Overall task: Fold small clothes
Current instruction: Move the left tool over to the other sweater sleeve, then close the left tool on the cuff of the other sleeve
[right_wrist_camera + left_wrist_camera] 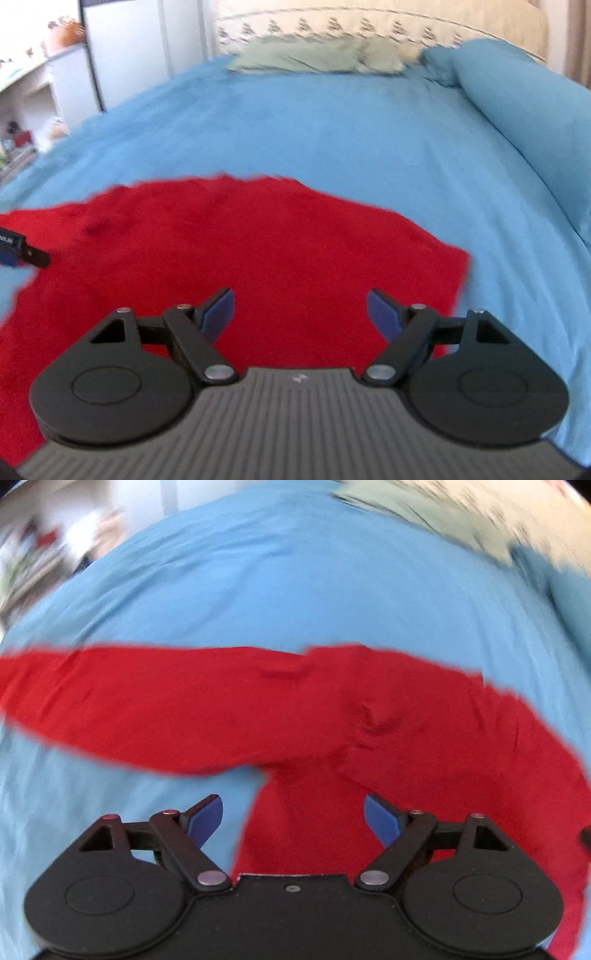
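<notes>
A red garment (229,709) lies spread on a bed covered with a light blue sheet (295,590). In the left wrist view it stretches across the frame as a long band, with a further part running down toward the camera between the fingers; the picture is blurred, so which part of the garment this is cannot be told. The left gripper (293,818) hangs over the red cloth with its blue-padded jaws standing wide and nothing between the pads.

In the right wrist view the red garment (240,258) lies flat on the sheet (351,140), its far edge ragged against the blue. The right gripper (301,314) is above it, jaws likewise spread wide and holding nothing. The tip of the left gripper (22,251) shows at the left edge, over the cloth's left side.

At the head of the bed rests a pale green pillow (314,55), with a blue pillow (517,85) to its right, before a cream patterned headboard (369,26). On the left stand a white cabinet door (125,48) and a shelf (26,70) bearing small blurred items.
</notes>
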`<state>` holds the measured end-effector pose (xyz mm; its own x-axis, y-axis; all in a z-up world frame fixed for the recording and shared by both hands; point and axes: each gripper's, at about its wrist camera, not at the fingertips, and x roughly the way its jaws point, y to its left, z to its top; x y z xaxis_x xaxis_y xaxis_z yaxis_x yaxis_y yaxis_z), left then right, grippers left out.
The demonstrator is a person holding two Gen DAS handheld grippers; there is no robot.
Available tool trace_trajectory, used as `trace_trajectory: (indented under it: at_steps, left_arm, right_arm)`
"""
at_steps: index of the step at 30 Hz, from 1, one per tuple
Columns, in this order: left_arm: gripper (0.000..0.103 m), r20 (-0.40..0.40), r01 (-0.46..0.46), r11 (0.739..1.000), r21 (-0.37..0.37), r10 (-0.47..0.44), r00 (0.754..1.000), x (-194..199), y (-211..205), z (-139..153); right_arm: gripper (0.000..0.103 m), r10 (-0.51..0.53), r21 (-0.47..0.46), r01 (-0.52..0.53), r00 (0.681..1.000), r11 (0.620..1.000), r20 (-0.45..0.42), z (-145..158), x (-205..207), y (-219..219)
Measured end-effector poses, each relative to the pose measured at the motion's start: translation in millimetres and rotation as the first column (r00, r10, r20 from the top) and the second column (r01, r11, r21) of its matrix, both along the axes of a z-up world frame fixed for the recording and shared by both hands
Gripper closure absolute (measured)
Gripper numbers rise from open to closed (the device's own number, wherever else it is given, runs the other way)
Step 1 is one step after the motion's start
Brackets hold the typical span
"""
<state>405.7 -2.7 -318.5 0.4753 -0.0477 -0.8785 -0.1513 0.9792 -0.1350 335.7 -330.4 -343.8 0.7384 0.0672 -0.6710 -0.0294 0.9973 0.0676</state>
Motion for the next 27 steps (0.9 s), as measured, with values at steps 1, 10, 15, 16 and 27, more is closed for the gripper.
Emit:
trace_trajectory:
  at_steps: [1, 10, 15, 16, 27]
  left_arm:
    - [0.013, 0.002, -0.052, 0.996, -0.074, 0.053, 0.999, -8.0, 22.4, 7.8]
    - [0.009, 0.070, -0.416, 0.843, -0.342, 0.464, 0.883, -46.1, 199.0, 43.1]
    - [0.010, 0.093, -0.492, 0.719, -0.491, 0.605, 0.791, -45.8, 293.4, 23.5]
    - [0.011, 0.090, -0.500, 0.691, -0.522, 0.627, 0.774, -43.6, 310.4, 19.1]
    - [0.025, -0.011, -0.492, 0.575, -0.653, 0.643, 0.766, -7.9, 388.1, -40.0]
  right_arm:
    - [0.008, 0.015, 0.024, -0.015, 1.000, 1.000, 0.001, 9.8, 1.3, 12.1]
    - [0.008, 0.212, 0.140, -0.209, 0.977, 0.968, -0.003, 40.9, 16.2, 149.3]
    - [0.008, 0.255, 0.125, -0.253, 0.967, 0.959, -0.005, 33.6, 24.0, 215.6]
    - [0.008, 0.256, 0.124, -0.253, 0.967, 0.959, -0.006, 31.8, 25.0, 226.3]
    - [0.008, 0.169, 0.094, -0.166, 0.985, 0.982, -0.023, 0.3, 35.5, 303.9]
